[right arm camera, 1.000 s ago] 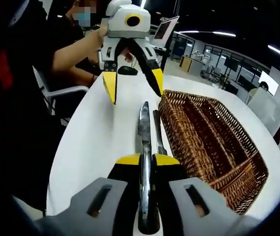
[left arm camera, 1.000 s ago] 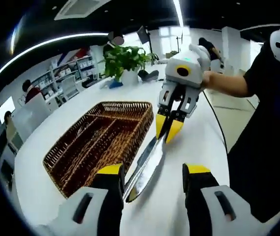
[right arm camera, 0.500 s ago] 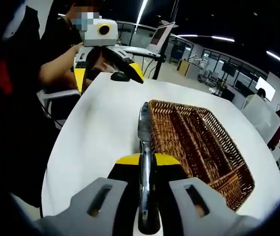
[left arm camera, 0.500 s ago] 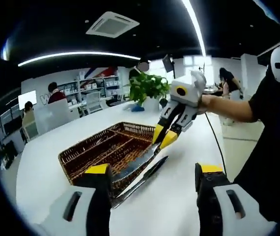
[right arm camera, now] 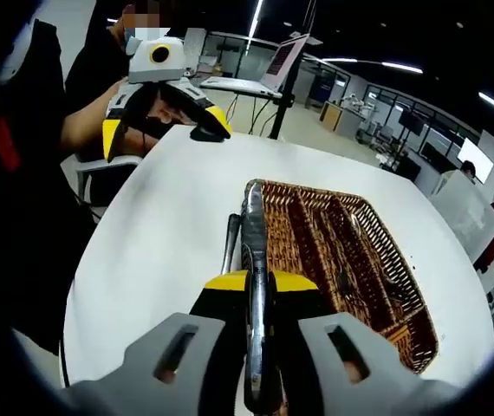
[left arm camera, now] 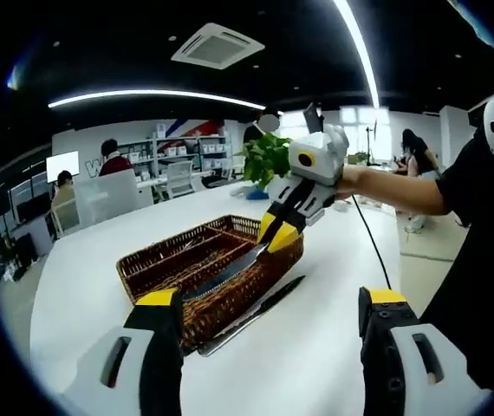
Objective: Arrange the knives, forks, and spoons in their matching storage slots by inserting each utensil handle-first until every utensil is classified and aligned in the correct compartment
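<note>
My right gripper (right arm camera: 249, 282) is shut on a table knife (right arm camera: 251, 221), whose blade points forward over the near end rim of a brown wicker basket (right arm camera: 386, 260) divided into long slots. In the left gripper view that right gripper (left arm camera: 277, 234) comes in from the right and holds the knife (left arm camera: 225, 269) slanted over the basket (left arm camera: 156, 257). A second knife (left arm camera: 251, 314) lies on the white table beside the basket, also visible as the knife on the table (right arm camera: 231, 243) left of the held blade. My left gripper (left arm camera: 269, 299) is open and empty, raised above the table (right arm camera: 162, 130).
The white table (left arm camera: 82, 277) has free room on both sides of the basket. A potted plant (left arm camera: 269, 156) stands at its far end. A laptop (right arm camera: 256, 74) and a chair (right arm camera: 100, 169) are near the opposite end. People sit at desks behind.
The right gripper lifted the knife off the table and carried it over the basket's rim. The left gripper rose and drew back, still open. The second knife stayed on the table.
</note>
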